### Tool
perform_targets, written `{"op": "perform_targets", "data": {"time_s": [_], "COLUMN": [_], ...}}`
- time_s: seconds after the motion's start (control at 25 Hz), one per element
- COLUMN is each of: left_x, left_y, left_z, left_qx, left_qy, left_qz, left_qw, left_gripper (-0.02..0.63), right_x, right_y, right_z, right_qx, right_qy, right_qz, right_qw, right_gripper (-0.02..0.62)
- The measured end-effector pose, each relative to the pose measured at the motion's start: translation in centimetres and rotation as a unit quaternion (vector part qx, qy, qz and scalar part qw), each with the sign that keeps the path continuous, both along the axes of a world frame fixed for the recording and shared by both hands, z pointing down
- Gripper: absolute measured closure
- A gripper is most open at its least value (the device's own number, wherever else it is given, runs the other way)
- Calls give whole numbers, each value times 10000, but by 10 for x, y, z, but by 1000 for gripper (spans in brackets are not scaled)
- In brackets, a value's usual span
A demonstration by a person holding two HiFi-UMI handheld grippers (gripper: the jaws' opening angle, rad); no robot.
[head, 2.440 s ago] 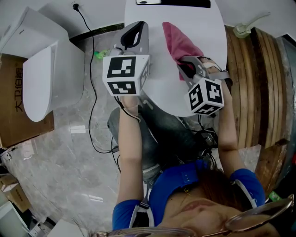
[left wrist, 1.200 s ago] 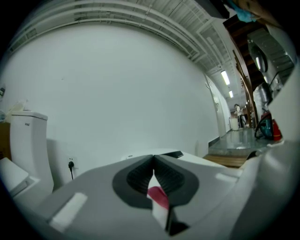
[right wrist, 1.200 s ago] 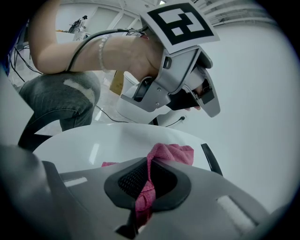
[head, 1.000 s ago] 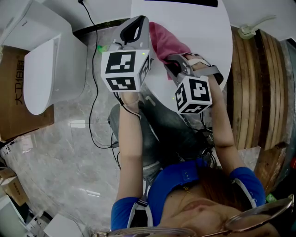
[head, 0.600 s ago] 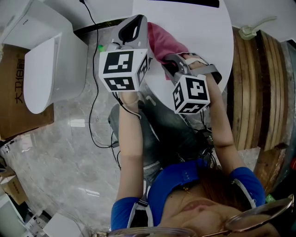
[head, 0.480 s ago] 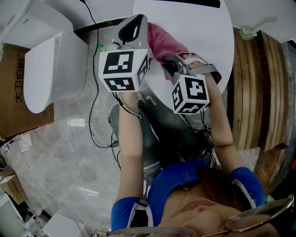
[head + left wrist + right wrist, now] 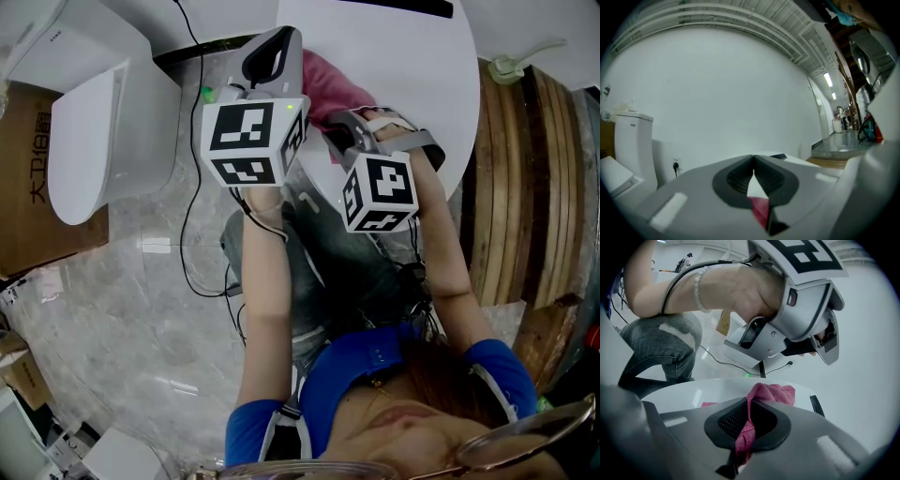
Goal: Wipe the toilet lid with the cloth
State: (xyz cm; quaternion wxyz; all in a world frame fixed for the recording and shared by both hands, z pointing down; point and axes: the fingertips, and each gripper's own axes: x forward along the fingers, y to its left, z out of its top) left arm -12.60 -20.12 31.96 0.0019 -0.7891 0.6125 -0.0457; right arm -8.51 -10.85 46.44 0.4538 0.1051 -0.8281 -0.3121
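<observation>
The pink cloth [image 7: 330, 80] lies bunched on the white round table [image 7: 412, 56], and my right gripper [image 7: 339, 127] is shut on its near end. In the right gripper view the cloth [image 7: 771, 392] runs up between the closed fingers [image 7: 726, 420]. My left gripper [image 7: 277, 42] hovers at the table's left edge, just left of the cloth, shut with its tips [image 7: 753, 158] touching and nothing gripped; a pink sliver shows through the gap lower down. The white toilet, lid [image 7: 89, 141] down, stands on the floor far to the left, well apart from both grippers.
A cardboard box [image 7: 37, 187] sits beside the toilet. A black cable [image 7: 192, 187] trails over the marble floor. Wooden slats [image 7: 525, 187] lie right of the table. A dark flat item [image 7: 394, 5] rests at the table's far edge. The person's jeans-clad knees [image 7: 319, 253] sit under the table.
The right gripper has slid left and nearer to the left gripper, dragging the pink cloth with it. The left gripper has barely moved.
</observation>
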Motion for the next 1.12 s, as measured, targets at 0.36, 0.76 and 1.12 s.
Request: {"op": "perform_targets", "data": {"time_s": [0.36,0.76,1.12], "left_x": [-3,-3,-6], "left_y": [1,0,1], "left_z": [-1,0,-2], "left_qx": [-1,-4,26], "left_qy": [-11,5,23], "left_qz": [-30,-83,-118], "left_qw": [10000,10000,9999], "left_gripper": [603,603,603], "right_x": [-12,-28,-31], "right_y": [5,15,19], "right_z": [0,2,4], "right_qx": [-6,26,224], "right_qy": [67,98,144], "right_qz": [-128,-323,-358], "right_qw": [9999,9994,9990], "right_gripper": [586,586,588]}}
